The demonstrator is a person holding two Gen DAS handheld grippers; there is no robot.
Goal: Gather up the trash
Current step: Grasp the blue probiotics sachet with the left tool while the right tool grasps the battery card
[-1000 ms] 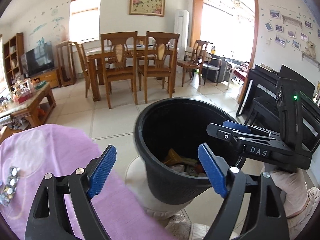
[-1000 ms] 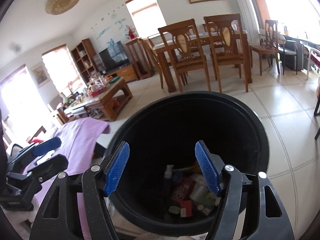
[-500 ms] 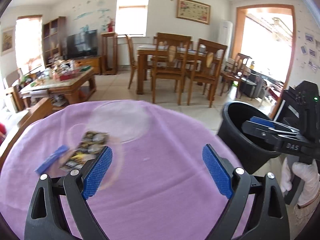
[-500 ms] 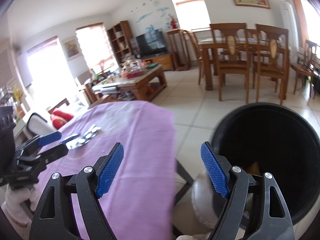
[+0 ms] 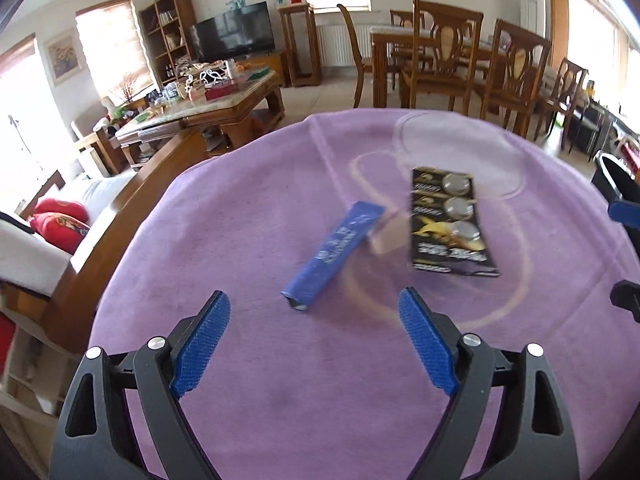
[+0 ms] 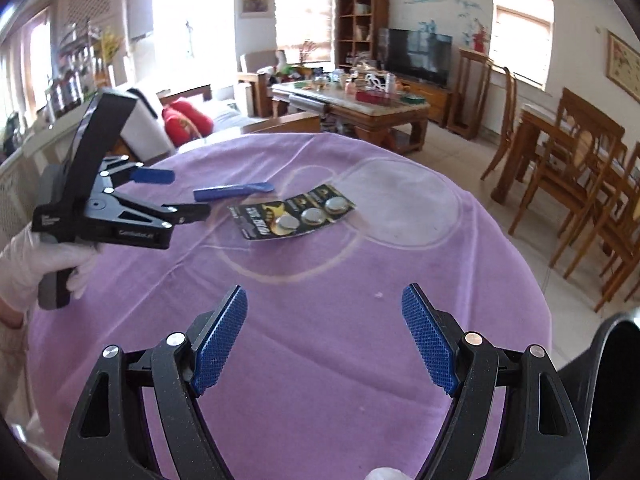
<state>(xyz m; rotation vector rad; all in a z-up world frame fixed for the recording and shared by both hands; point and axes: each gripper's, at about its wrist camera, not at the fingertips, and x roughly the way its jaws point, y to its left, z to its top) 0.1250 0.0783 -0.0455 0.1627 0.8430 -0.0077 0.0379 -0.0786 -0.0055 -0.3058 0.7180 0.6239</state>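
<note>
Purple cloth covers the round table [image 5: 248, 216], and two bits of trash lie on it. Behind it stand a brown wooden coffee table [image 5: 208, 108] and brown wooden dining chairs [image 5: 444, 60].

From the left wrist camera, the long flat blue wrapper [image 5: 334, 254] lies near the middle of the table. Its long side runs from about 7 o'clock up to 1 o'clock, with the near end pointing at the gap between the fingers. Just beside it, at 3 o'clock from it, lies the black card with three round silver button batteries [image 5: 448, 224]. The card's long side runs almost straight from 12 o'clock to 6 o'clock, leaning a little. The two look apart, but it is blurry there.

The left gripper [image 5: 316, 344] hangs over the table with its blue fingers [image 5: 202, 344] spread wide. They have just been closing a little. Nothing is between them, and the wrapper lies just past the tips.

The right gripper [image 6: 324, 344] is also over the table, fingers spread wide and holding nothing. In its view the battery card sits at 12 o'clock, well ahead of the tips, and the left gripper is at 9 o'clock, held by a hand in a white glove [image 6: 32, 264]. A black trash bin [image 6: 612, 344] shows at 4 o'clock, at the table's edge.
</note>
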